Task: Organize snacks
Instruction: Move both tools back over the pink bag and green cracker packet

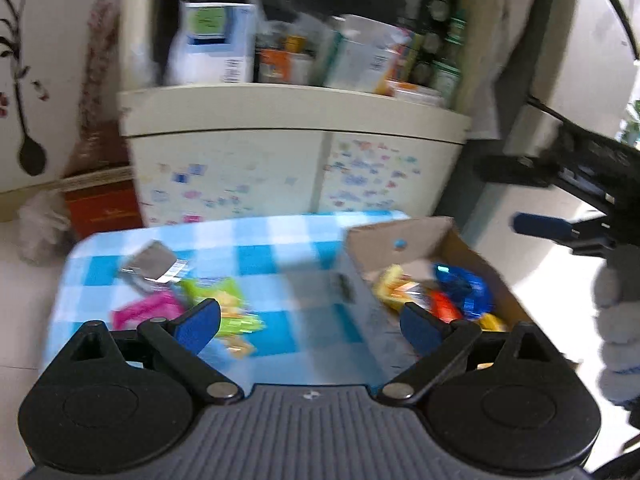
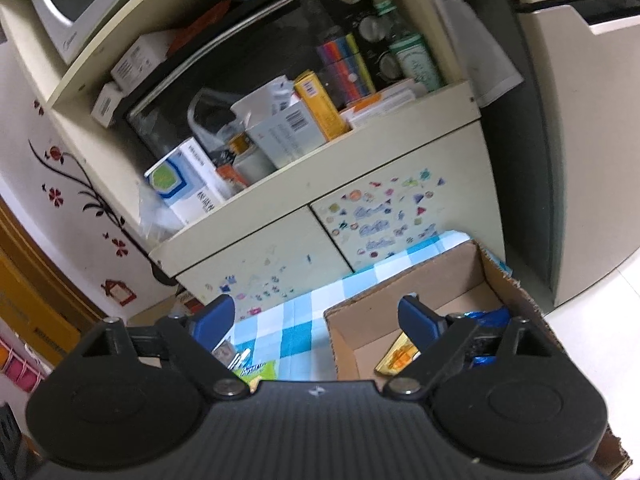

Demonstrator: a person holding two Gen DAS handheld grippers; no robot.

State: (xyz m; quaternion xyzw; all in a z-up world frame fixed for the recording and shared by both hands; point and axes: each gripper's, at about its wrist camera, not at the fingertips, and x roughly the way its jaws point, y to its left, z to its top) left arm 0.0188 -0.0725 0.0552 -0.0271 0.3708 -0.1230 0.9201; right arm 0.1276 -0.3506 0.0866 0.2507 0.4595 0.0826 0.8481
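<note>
A cardboard box sits on the right of a blue-checked table and holds yellow, orange and blue snack packs. Loose snacks lie on the table's left: a grey pack, a pink pack and a green pack. My left gripper is open and empty above the table's near edge. My right gripper is open and empty, held over the box; it also shows at the right of the left wrist view.
A cream cabinet with stickered doors stands right behind the table; its shelf is crowded with boxes and bottles. A red box stands on the floor at the left. A pale appliance stands to the right.
</note>
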